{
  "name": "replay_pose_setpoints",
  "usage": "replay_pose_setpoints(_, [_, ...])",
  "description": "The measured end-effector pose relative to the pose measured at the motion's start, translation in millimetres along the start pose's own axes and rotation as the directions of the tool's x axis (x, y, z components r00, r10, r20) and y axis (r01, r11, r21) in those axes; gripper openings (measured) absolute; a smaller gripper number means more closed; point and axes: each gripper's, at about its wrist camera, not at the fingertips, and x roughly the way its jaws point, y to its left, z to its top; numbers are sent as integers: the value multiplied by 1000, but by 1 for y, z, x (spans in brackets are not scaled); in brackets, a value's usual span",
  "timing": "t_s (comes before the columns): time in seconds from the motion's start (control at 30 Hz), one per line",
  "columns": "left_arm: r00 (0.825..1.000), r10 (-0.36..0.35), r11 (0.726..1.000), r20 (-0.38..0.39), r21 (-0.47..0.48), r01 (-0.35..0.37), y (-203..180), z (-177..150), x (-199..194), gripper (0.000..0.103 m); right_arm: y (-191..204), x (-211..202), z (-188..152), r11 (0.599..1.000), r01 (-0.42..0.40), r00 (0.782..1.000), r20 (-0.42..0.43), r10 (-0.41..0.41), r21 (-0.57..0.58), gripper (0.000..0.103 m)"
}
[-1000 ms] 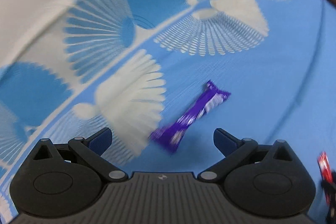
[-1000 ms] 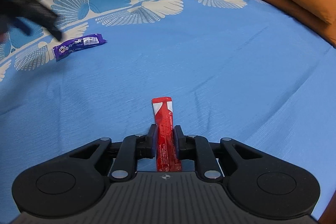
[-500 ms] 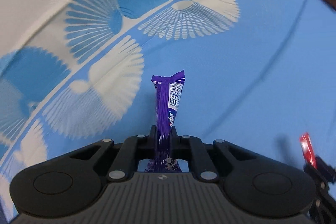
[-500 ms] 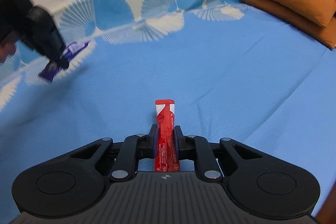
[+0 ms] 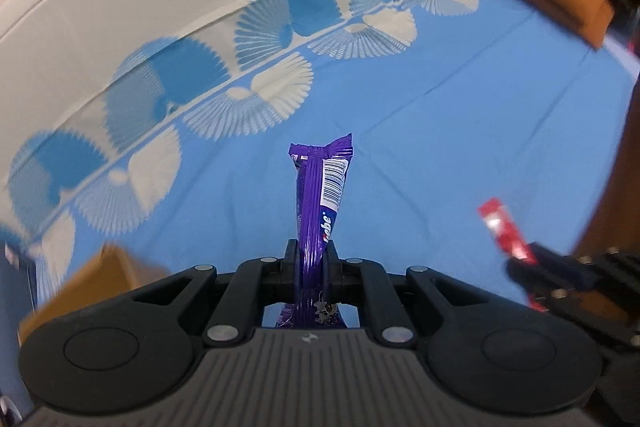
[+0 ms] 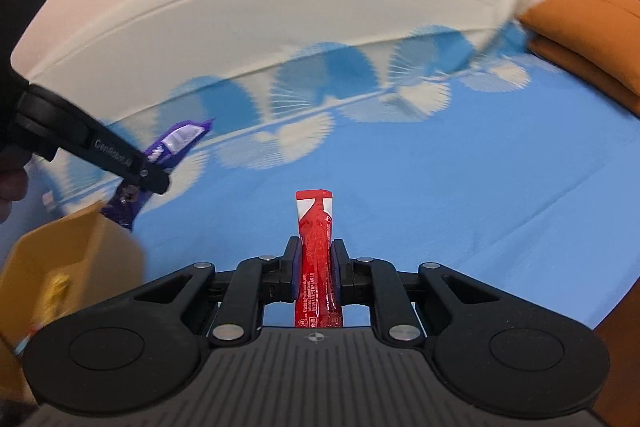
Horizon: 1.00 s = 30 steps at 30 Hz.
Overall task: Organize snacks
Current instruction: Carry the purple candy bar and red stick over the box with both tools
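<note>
At the lower left of your right wrist view sits a yellow-brown box (image 6: 76, 259), its top open. Something yellowish lies inside it near the bottom left, too blurred to name. In the left wrist view the same box (image 5: 96, 275) shows only as an orange-brown blur just left of your tongs.

Everything is over a bed with a blue sheet (image 6: 460, 187) printed along its far edge with white and darker blue fans, and a cream cover (image 6: 280, 7) lies beyond that. Two orange pillows (image 6: 592, 27) are stacked at the far right. Nothing lies on the sheet between your tongs and the box.

Your left gripper (image 5: 312, 259) is clamped tight on a purple bar (image 5: 320, 203), gripped near its lower end so most of the wrapper stands up past the fingertips. The wrapper has a barcode on a white panel near the crimped top and white lettering lower down. In the right wrist view that purple bar (image 6: 176, 143) hangs in the air just above and beyond the far corner of the box, clear of the sheet.

Your right gripper (image 6: 316, 263) is pinched shut on a red stick pack (image 6: 316, 247), held about midway, with its white-marked top end pointing forward. It is also off the sheet, to the right of the box. From the left camera that red stick pack (image 5: 506, 231) appears blurred at the right.
</note>
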Motion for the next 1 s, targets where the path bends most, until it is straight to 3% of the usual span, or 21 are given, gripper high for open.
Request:
replay_pose_setpoints(0.17, [999, 19, 994, 38, -107, -15, 22, -66, -73, 11, 47, -49, -18, 993, -86, 996, -12, 85, -85, 17])
replay_pose_setpoints(0.27, [996, 81, 983, 24, -170, -75, 36, -106, -107, 11, 77, -73, -30, 980, -149, 989, -36, 145, -135, 17])
replay_pose_setpoints(0.57, [978, 207, 909, -25, -363, -202, 81, -233, -184, 11, 162, -133, -68, 901, -333, 943, -106, 316, -279, 17])
replay_pose_setpoints(0.8, [967, 254, 845, -19, -482, -232, 99, -305, -219, 11, 203, -169, -97, 841, -376, 926, -138, 350, -389, 17])
replay_pose_setpoints(1.0, [967, 252, 836, 25, -509, -204, 99, -330, -234, 11, 221, -190, -115, 819, -355, 934, -136, 330, -450, 17])
